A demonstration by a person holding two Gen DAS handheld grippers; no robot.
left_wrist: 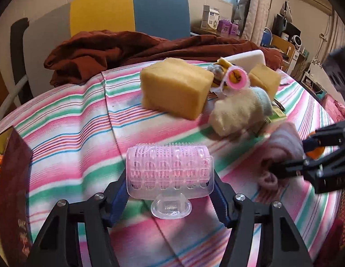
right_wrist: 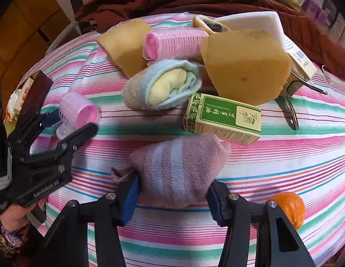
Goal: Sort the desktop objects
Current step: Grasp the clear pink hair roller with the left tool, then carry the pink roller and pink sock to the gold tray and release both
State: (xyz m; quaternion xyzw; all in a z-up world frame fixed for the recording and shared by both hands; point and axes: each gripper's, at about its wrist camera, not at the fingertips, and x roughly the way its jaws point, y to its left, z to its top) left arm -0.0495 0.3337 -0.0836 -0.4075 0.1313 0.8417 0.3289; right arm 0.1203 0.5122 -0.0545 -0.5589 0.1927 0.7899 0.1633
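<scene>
Jaws of the left gripper [left_wrist: 170, 191] parted about the pink hair roller [left_wrist: 169, 170], blue pads beside its ends, contact not clear; those of the right gripper [right_wrist: 172, 197] pressed on the pink striped sock roll [right_wrist: 179, 169] at lower centre. Both tilted steeply down over the striped cloth [right_wrist: 283, 155], a hand [right_wrist: 14, 213] at lower left on the left tool. Bristly plastic cylinder with clear clip, knitted soft bundle, porous yellow sponges [right_wrist: 243, 64] and green carton [right_wrist: 223, 120] in mid-frame.
</scene>
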